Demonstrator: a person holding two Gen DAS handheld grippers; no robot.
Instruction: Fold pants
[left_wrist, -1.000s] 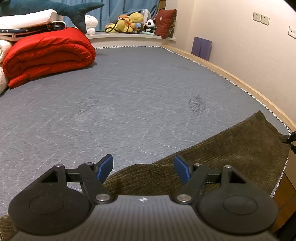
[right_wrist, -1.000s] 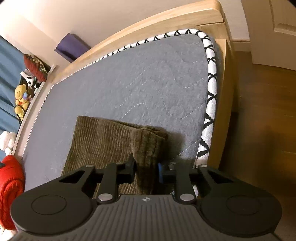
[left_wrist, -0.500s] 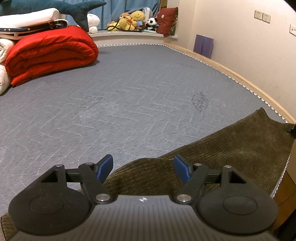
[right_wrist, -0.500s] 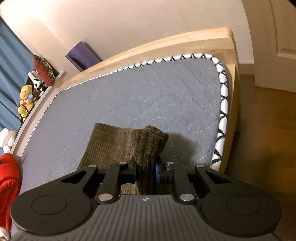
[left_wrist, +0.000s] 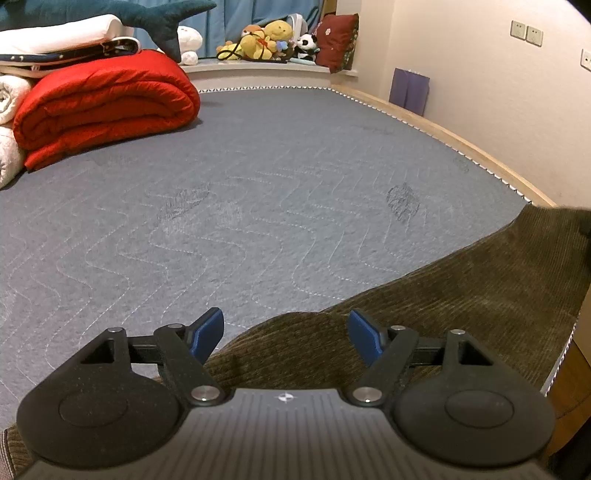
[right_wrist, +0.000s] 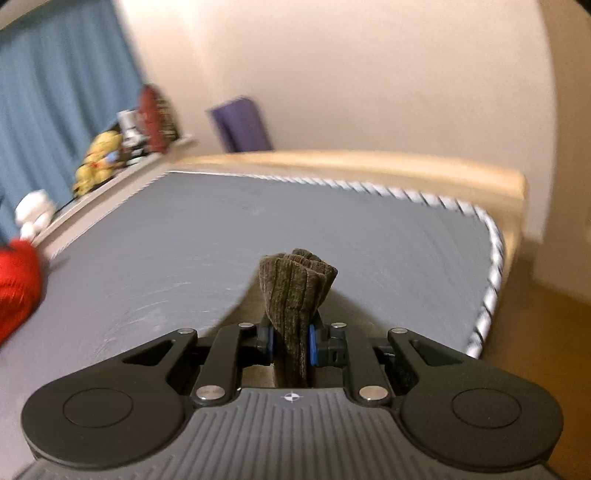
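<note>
The olive-brown corduroy pants (left_wrist: 461, 295) are lying across the near right corner of the grey quilted mattress (left_wrist: 258, 206), their cloth running from under the left gripper (left_wrist: 286, 334) out toward the right edge of the bed. That gripper is hovering low over the fabric with its two blue-padded fingers (left_wrist: 207, 332) standing wide apart, gripping nothing; the cloth is sitting beneath and between them without being pinched.

In the right wrist view, the right gripper (right_wrist: 291, 341) is clamped tight on a bunched fold of the same pants (right_wrist: 295, 291), the ribbed cloth sticking up in a gathered tuft just past the pads. Its jaws have just been closing, with the cloth between them. This view is badly smeared by motion, so the rest of the garment below the tuft is probably hanging out of sight, though that is hard to confirm. The wooden bed frame (right_wrist: 369, 162) is curving along the far side of the mattress.

At the far left, a folded red comforter (left_wrist: 107, 107) is resting on the mattress, with white bedding stacked on and beside it. Plush toys (left_wrist: 266, 40) are sitting on the window ledge in front of blue curtains (right_wrist: 55, 96).
</note>
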